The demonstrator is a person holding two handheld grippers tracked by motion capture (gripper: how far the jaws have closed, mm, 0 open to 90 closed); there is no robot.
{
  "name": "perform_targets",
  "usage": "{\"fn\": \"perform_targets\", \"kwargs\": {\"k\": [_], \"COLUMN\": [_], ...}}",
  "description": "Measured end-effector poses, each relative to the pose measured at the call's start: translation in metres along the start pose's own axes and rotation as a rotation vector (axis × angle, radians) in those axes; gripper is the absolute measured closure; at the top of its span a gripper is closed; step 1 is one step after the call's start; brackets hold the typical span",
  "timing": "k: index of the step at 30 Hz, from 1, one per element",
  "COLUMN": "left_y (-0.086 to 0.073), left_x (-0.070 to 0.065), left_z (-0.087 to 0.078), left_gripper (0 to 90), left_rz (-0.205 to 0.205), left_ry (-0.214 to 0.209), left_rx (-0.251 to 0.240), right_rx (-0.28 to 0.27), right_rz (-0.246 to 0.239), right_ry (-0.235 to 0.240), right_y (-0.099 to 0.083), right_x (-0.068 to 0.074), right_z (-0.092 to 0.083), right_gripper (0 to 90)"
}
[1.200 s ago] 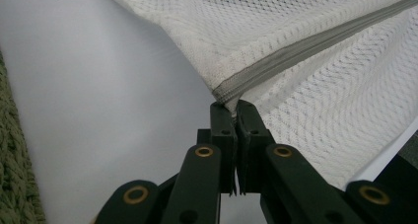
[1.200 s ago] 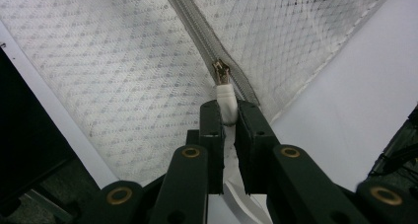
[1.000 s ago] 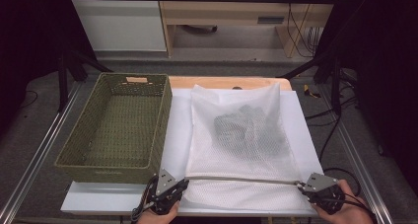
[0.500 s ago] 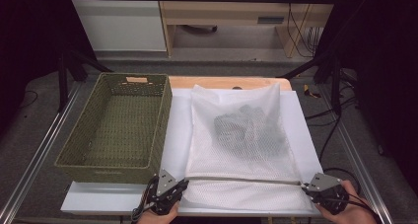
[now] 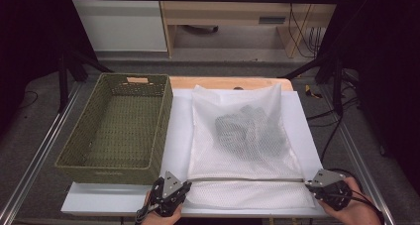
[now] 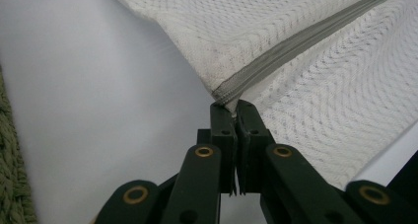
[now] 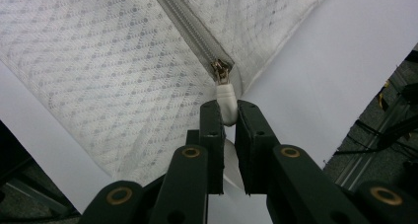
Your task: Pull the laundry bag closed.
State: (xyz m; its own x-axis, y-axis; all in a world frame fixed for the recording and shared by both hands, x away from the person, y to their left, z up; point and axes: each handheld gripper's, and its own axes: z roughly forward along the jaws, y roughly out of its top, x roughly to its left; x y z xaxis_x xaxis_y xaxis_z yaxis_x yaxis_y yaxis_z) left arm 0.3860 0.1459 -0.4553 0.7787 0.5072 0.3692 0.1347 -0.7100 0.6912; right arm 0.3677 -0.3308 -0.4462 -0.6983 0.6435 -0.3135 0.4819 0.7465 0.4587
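Observation:
A white mesh laundry bag (image 5: 237,136) with dark clothing (image 5: 250,131) inside lies flat on the white board (image 5: 178,131). Its grey zipper (image 5: 245,179) runs straight across the near end. My left gripper (image 5: 173,191) is shut on the left end of the zipper (image 6: 231,88), pinching the bag's corner fabric between its jaws (image 6: 236,110). At the right end, my right gripper (image 5: 324,185) is shut on the white zipper pull (image 7: 226,103), just below the metal slider (image 7: 220,68). The zipper is closed along its whole length and held taut between both grippers.
An empty green woven basket (image 5: 116,128) stands left of the bag, its long side against the board. A wooden table edge (image 5: 228,83) shows behind. Metal rails (image 5: 37,155) run along both sides, and cables (image 5: 329,121) lie on the floor at right.

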Motion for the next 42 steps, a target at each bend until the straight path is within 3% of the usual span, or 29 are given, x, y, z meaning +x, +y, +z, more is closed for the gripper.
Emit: {"fn": "perform_targets", "kwargs": {"k": [7,21,27,31,37,40,42], "left_y": [-0.001,0.003,0.005,0.007,0.011,0.014,0.019], "left_x": [0.002,-0.003,-0.006,-0.005,-0.003,-0.004,-0.004], "left_z": [0.003,0.004,0.003,-0.006,-0.021,-0.024,-0.028], "left_gripper": [88.0,88.0,84.7,72.5,52.7,45.3,41.7], "left_rz": [-0.004,0.015,0.023,0.034,-0.029,-0.051,-0.066], "left_ry": [-0.004,0.045,0.086,0.126,0.165,0.167,0.158], "left_rx": [0.002,0.024,0.016,0.005,-0.062,-0.100,-0.159], "right_rx": [0.002,-0.006,-0.009,-0.075,-0.174,-0.246,-0.307], "right_rz": [0.012,0.016,0.029,0.075,0.101,0.164,0.212], "right_ry": [0.018,0.015,0.007,0.002,-0.024,-0.048,-0.060], "right_y": [-0.001,-0.002,0.000,0.003,0.023,0.036,0.044], "right_x": [-0.004,-0.001,-0.001,0.001,0.012,0.013,0.013], "right_z": [0.002,0.001,0.004,-0.002,-0.011,-0.017,-0.018], "right_gripper": [82.1,82.1,80.5,71.2,47.6,35.9,30.3]}}
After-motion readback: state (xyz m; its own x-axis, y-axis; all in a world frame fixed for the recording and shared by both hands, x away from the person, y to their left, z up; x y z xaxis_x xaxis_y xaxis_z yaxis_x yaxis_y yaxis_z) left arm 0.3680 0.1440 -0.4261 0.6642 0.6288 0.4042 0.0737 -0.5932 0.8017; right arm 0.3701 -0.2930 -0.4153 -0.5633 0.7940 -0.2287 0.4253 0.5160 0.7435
